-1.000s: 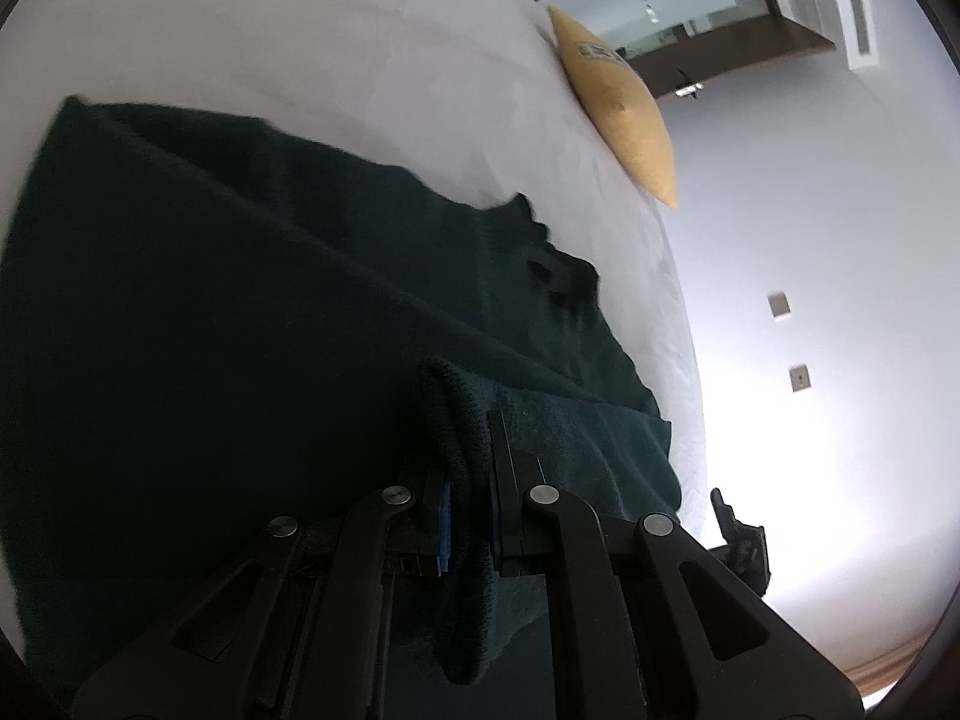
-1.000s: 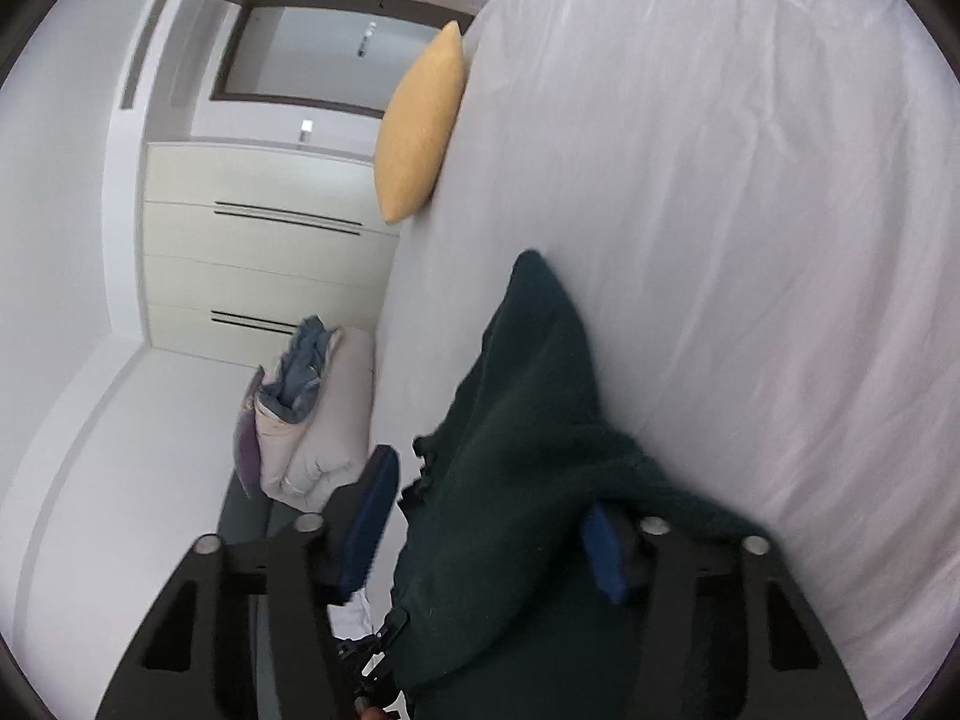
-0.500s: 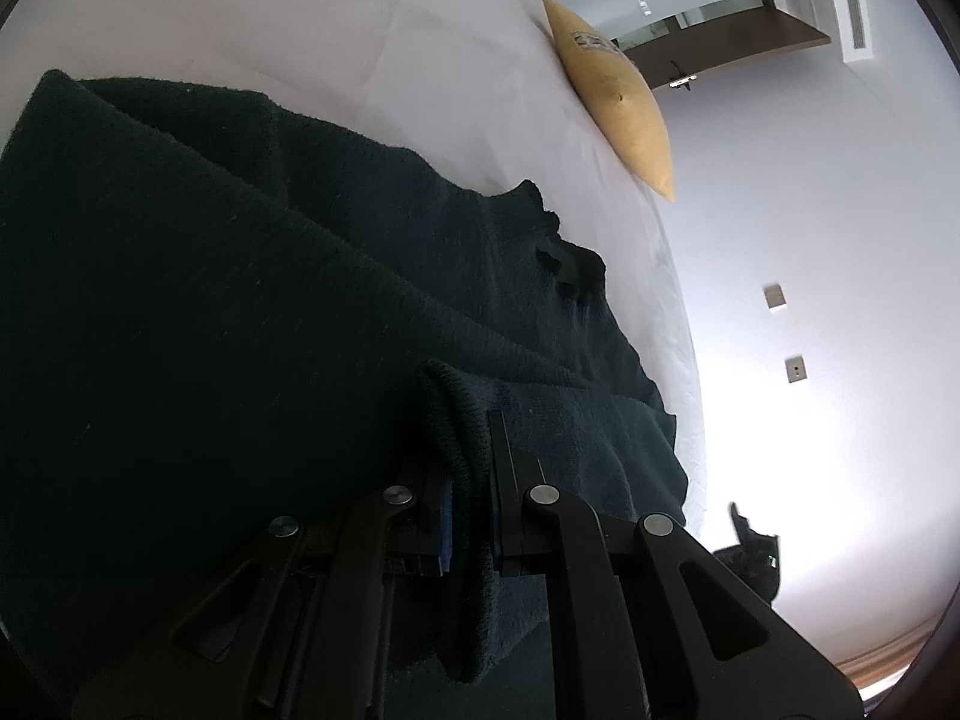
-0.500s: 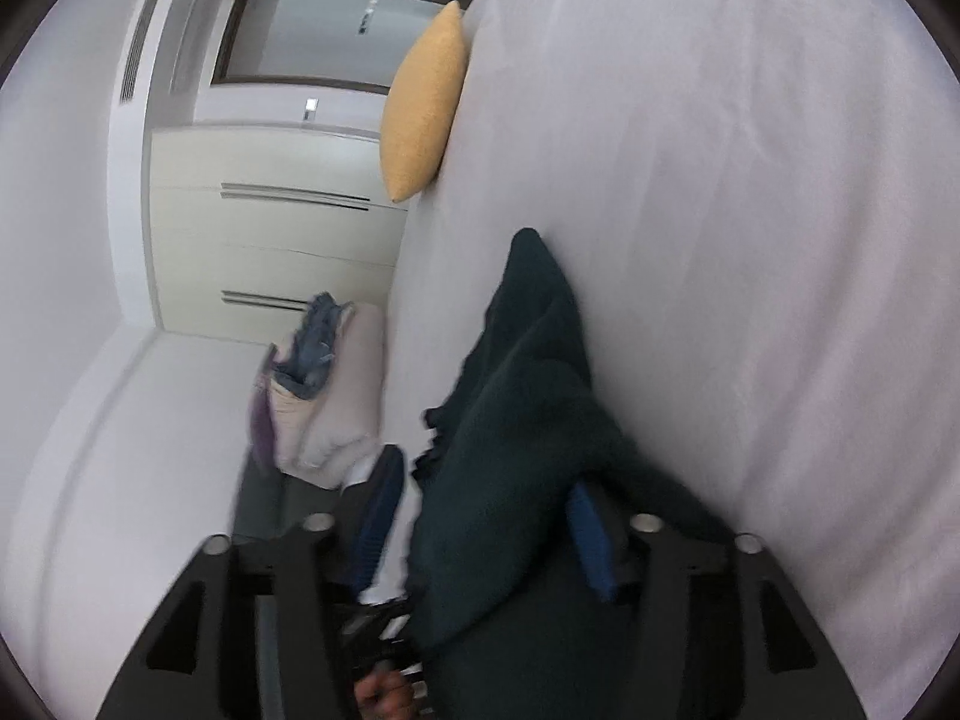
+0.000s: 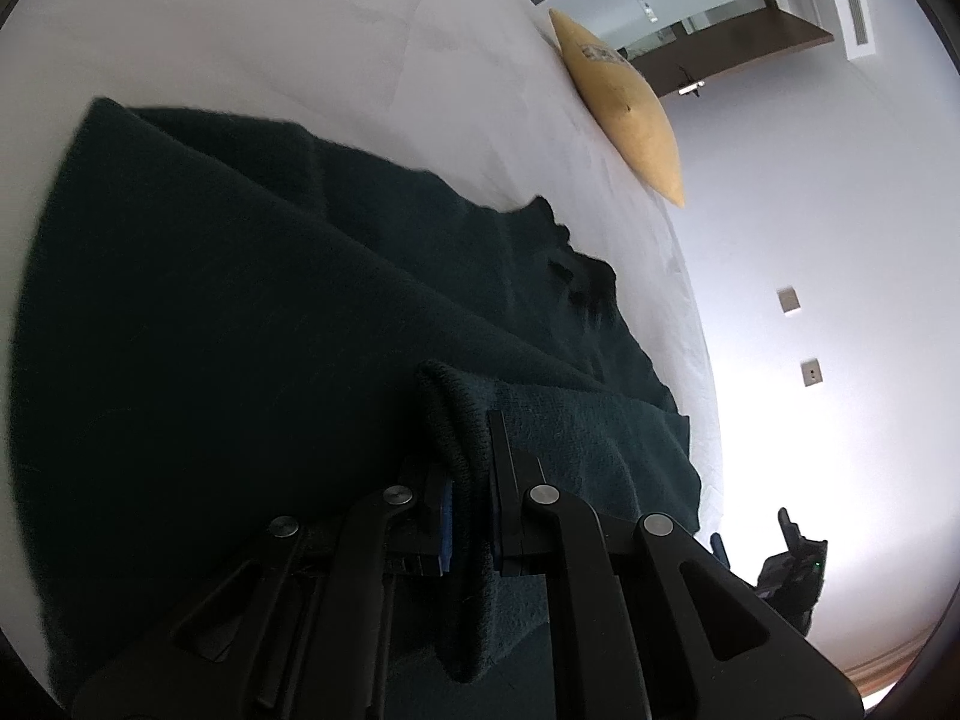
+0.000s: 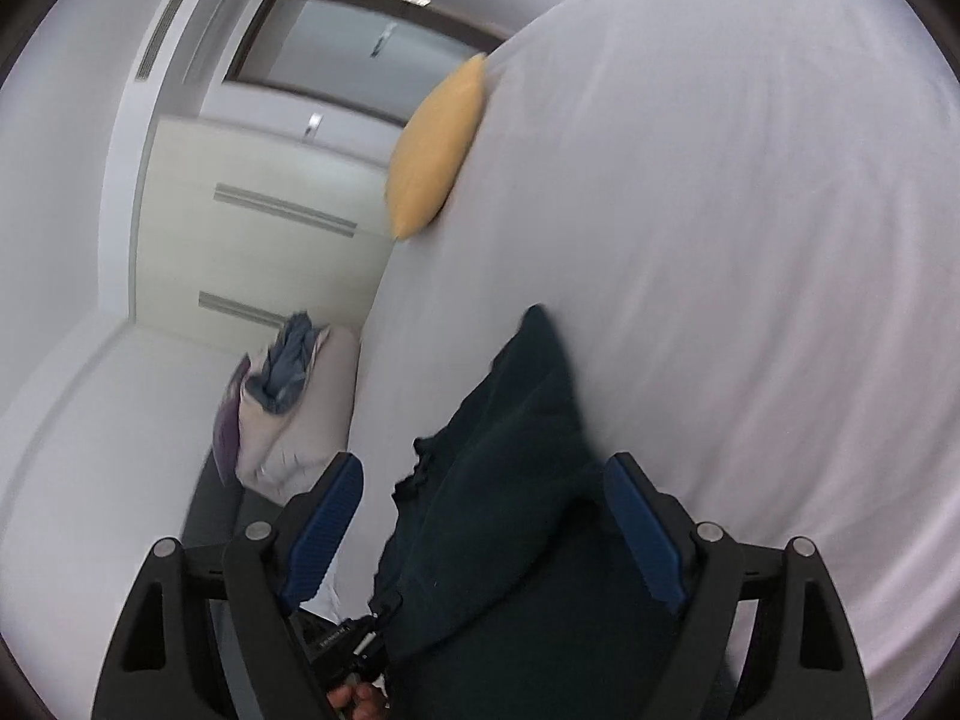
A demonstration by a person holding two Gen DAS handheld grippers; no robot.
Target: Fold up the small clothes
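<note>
Left gripper (image 5: 471, 498): jaws together, clamped on a rolled edge of the dark green knitted garment (image 5: 252, 324). The pinched fold sticks up between the black fingers (image 5: 504, 456) and hangs down behind them. Rest of the knit spreads ahead and to the left of the claw, draped in broad folds over the white bed sheet (image 5: 312, 30). Further ahead, a ragged dark edge of the garment lies near the sheet's right border. Far ahead right: flat mustard-yellow cushion (image 5: 624, 114) at the bed edge, then white wall with two small square wall plates (image 5: 788, 301).

Right gripper (image 6: 483, 516): jaws wide apart, blue ribbed pads (image 6: 645, 534) either side of a bunched hump of the same dark green garment (image 6: 516, 468). Cannot tell whether either pad touches the cloth; frame is motion-blurred. Knit tapers to a point ahead of the claw on the white sheet (image 6: 750, 210). Left of the claw, off the bed: pale pillow with bluish crumpled clothes (image 6: 288, 360) on top. Beyond: the yellow cushion (image 6: 435, 150), cream drawer unit (image 6: 252, 222), dark-framed window (image 6: 354, 54).
</note>
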